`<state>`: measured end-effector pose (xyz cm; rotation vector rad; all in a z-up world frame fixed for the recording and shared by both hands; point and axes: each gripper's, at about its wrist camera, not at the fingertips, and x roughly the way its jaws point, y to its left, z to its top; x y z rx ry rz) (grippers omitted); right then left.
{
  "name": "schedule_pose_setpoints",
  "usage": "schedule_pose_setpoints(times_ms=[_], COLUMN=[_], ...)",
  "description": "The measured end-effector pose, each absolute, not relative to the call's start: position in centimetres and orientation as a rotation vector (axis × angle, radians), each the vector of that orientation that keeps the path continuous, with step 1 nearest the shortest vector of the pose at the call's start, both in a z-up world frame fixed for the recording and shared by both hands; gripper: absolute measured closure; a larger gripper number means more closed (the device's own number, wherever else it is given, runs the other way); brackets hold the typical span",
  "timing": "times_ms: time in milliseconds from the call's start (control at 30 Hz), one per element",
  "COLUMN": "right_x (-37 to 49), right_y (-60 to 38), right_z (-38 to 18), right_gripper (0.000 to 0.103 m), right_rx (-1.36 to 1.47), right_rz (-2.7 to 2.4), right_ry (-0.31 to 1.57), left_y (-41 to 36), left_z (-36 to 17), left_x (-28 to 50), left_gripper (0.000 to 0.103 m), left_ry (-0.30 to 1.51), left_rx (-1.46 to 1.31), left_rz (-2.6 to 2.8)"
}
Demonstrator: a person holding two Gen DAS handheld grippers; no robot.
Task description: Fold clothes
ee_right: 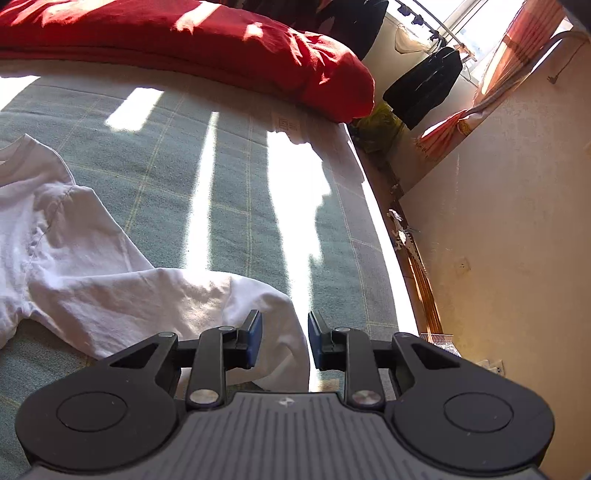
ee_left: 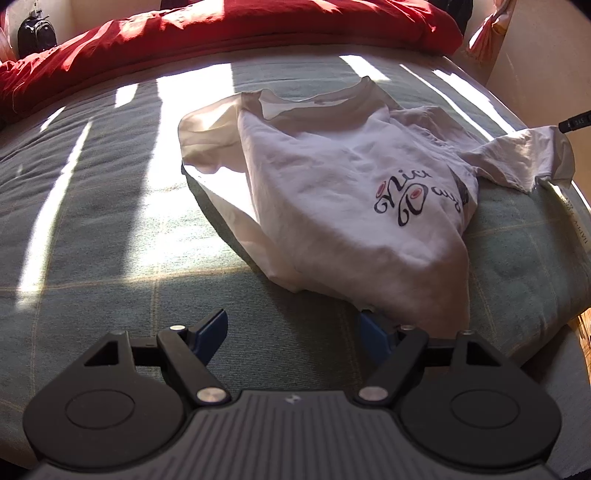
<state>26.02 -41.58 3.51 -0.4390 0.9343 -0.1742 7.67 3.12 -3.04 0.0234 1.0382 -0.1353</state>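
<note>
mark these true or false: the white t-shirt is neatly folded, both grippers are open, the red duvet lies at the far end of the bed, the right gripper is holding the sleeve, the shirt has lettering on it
1. The white t-shirt is neatly folded. False: it lies crumpled on the bed.
2. Both the left gripper and the right gripper are open. True.
3. The red duvet lies at the far end of the bed. True.
4. The right gripper holds the sleeve. False: its fingers stand apart around the sleeve end, not closed on it.
5. The shirt has lettering. True.

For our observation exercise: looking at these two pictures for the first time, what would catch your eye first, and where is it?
A crumpled white T-shirt with looping dark lettering lies mid-bed on the green checked cover, crossed by bright sun stripes. Behind it, a red duvet is heaped along the far edge. The left gripper is open at the shirt's near hem; the right gripper is open over a sleeve.
</note>
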Motion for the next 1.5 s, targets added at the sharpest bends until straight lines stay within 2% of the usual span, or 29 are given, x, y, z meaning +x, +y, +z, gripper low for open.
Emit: schedule_pose_setpoints(times_ms=[33,200,300,633,767,1000,1100,1167,1200,1233,1267,1300,1333,1367,1500], right_x=[25.8,24.4,23.1,16.2,14.5,11.5,10.2,9.6,9.4,9.2,9.2,9.3,9.5,9.7,11.1], right_y=[-41.1,-37.6,-34.8,-19.5,-16.2,-10.4,-8.0,-7.5,-7.4,-7.5,-7.6,-7.9,-8.2,-8.6,-10.6], right_z=[3.9,5.6,6.5,6.2,4.8,2.3,1.3,0.3,-0.1,-0.6,-0.8,-0.9,-0.7,-0.5,0.8], right_gripper=[0.063,0.062,0.062,0.056,0.048,0.047,0.038,0.037,0.038,0.045,0.057,0.064,0.076,0.081,0.084], right_rx=[-0.432,-0.395,-0.326,-0.367,-0.438,-0.567,-0.622,-0.698,-0.738,-0.776,-0.8,-0.809,-0.81,-0.796,-0.74], right_rz=[-0.16,-0.046,0.091,0.616,0.681,0.785,0.83,0.82,0.814,0.808,0.802,0.799,0.793,0.789,0.762], right_ry=[0.926,0.9,0.91,0.938,0.951,0.973,0.981,0.956,0.94,0.922,0.911,0.904,0.897,0.895,0.897], left_y=[3.3,4.8,5.5,6.2,6.7,7.4,7.5,7.4,7.4,7.4,7.4,7.4,7.3,7.3,6.9], left_z=[-3.0,-2.8,-2.8,-3.3,-3.5,-3.8,-3.9,-4.0,-4.0,-4.0,-4.0,-4.0,-4.1,-4.1,-4.3], left_x=[7.6,7.4,7.5,6.7,6.3,6.1,6.1,6.2,6.2,6.2,6.2,6.2,6.2,6.2,6.5], left_gripper=[0.025,0.025,0.021,0.021,0.021,0.021,0.021,0.021,0.021,0.021,0.021,0.021,0.021,0.021,0.021], left_ry=[1.037,1.025,1.022,1.043,1.053,1.061,1.063,1.064,1.063,1.062,1.061,1.061,1.061,1.063,1.07], left_rx=[0.02,-0.024,-0.033,-0.024,-0.023,-0.041,-0.046,-0.046,-0.046,-0.046,-0.048,-0.05,-0.05,-0.049,-0.038], left_rz=[-0.134,-0.116,-0.1,-0.083,-0.073,-0.071,-0.073,-0.077,-0.077,-0.08,-0.086,-0.092,-0.097,-0.097,-0.097])
